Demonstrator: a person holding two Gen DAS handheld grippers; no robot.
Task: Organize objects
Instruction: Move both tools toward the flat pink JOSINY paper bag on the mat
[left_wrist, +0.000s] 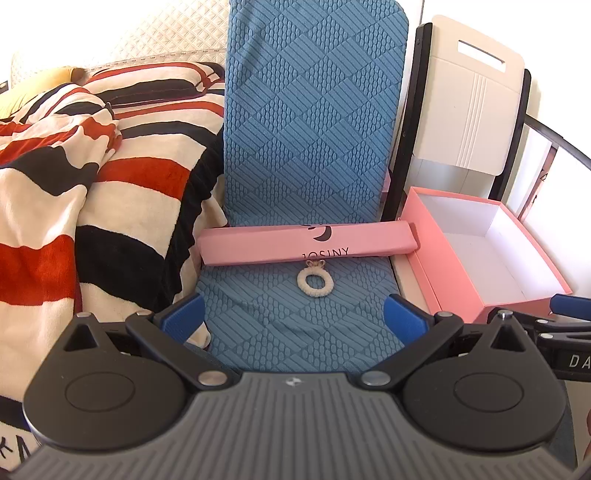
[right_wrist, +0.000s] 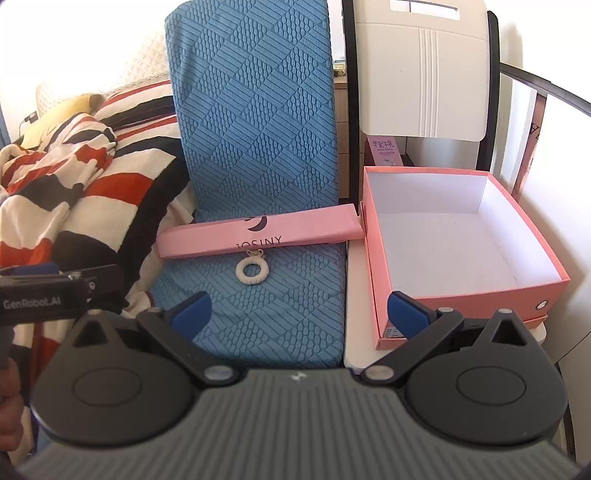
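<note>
A white fluffy hair ring (left_wrist: 314, 284) with a small charm lies on the blue textured chair cushion (left_wrist: 306, 147), just in front of a pink box lid (left_wrist: 310, 243) marked JOSINY. An open, empty pink box (left_wrist: 491, 254) stands to the right. My left gripper (left_wrist: 293, 314) is open and empty, a little short of the ring. In the right wrist view the ring (right_wrist: 252, 272), lid (right_wrist: 258, 234) and box (right_wrist: 454, 243) show again. My right gripper (right_wrist: 301, 312) is open and empty, over the cushion's right edge, near the box's front corner.
A striped red, black and cream blanket (left_wrist: 92, 192) is heaped on the left. A white chair back (right_wrist: 421, 70) stands behind the box. The box rests on a white seat (right_wrist: 360, 295). The left gripper's side (right_wrist: 55, 291) shows at the left.
</note>
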